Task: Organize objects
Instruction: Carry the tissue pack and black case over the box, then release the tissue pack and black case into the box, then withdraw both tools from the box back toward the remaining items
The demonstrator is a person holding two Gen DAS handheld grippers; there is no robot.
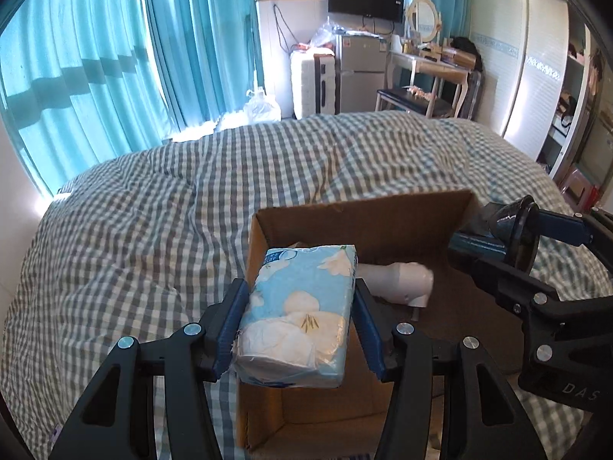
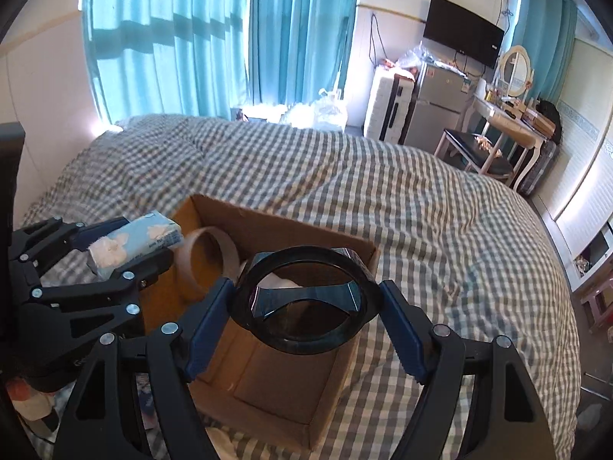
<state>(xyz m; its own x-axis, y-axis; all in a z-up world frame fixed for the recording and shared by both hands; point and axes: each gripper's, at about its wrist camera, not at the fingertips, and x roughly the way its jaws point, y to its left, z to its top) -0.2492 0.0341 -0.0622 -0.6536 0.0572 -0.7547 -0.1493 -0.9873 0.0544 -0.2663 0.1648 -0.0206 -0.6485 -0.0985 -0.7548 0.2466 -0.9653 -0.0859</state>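
Holding a tissue pack [image 1: 297, 312] clamped in the left gripper [image 1: 299, 318] and a black round lid [image 2: 306, 301] squeezed in the right gripper [image 2: 306, 318], both hover above the cardboard box [image 2: 268, 375] on the bed [image 1: 134, 211], probably for dropping inside.

Left gripper [image 1: 300, 318] clamps a tissue pack [image 1: 297, 314], blue wrap with white flowers, blue pads pressed on both long sides. Pack is held above the near-left part of an open cardboard box [image 1: 367, 226], which sits on a grey-and-white checked bed [image 1: 153, 207] directly ahead of the gripper. Inside the box, just right of and beyond the pack, lies a white object [image 1: 402, 281]; identity unclear. Right gripper [image 1: 509, 237] enters from the right, over the box's right edge, carrying a dark round item [image 1: 515, 230] seen edge-on. Teal curtains [image 1: 115, 57] far ahead-left.
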